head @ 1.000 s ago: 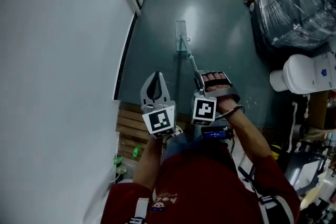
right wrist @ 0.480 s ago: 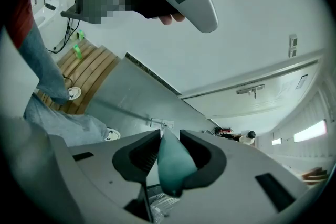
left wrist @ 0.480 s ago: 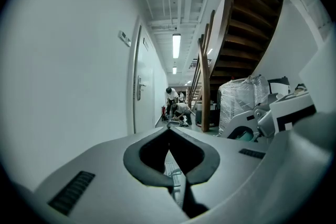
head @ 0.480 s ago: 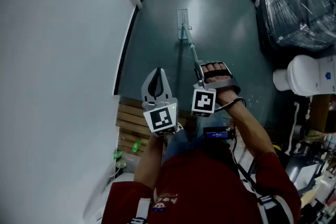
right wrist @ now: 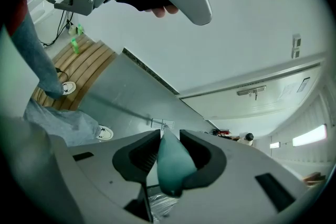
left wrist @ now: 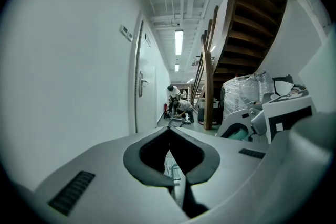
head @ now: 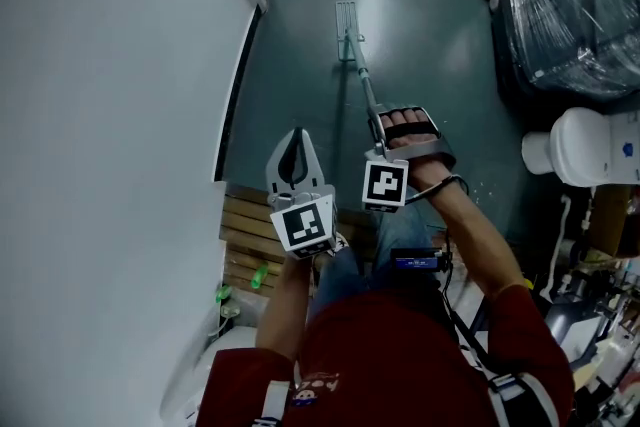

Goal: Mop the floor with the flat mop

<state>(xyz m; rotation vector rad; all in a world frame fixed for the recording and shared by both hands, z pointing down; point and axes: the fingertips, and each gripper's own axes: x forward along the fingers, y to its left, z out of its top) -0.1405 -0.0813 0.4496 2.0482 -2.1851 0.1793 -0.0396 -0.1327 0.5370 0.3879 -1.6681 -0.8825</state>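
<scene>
The flat mop's head point(head: 346, 18) lies on the dark grey floor point(head: 420, 35) ahead, near the wall's foot. Its thin handle point(head: 364, 90) slants back to my right gripper point(head: 376, 141), which is shut on it. In the right gripper view the handle's teal end point(right wrist: 170, 165) sits clamped between the jaws of the right gripper point(right wrist: 168, 136), with the mop head point(right wrist: 161, 124) small beyond. My left gripper point(head: 296, 137) hangs beside it on the left, shut with nothing in it. The left gripper point(left wrist: 169, 136) shows its jaw tips meeting.
A white wall point(head: 110, 95) with a door point(left wrist: 139, 92) runs along the left. A slatted wooden platform point(head: 250, 240) lies at my feet. A plastic-wrapped load point(head: 575, 5) and a white rounded fixture point(head: 585, 145) stand right. People point(left wrist: 177, 103) crouch far down the corridor beside a staircase point(left wrist: 252, 18).
The mop head has slid forward along the floor, away from me, and the right gripper has pushed forward with the handle. The left gripper has kept its place beside it.
</scene>
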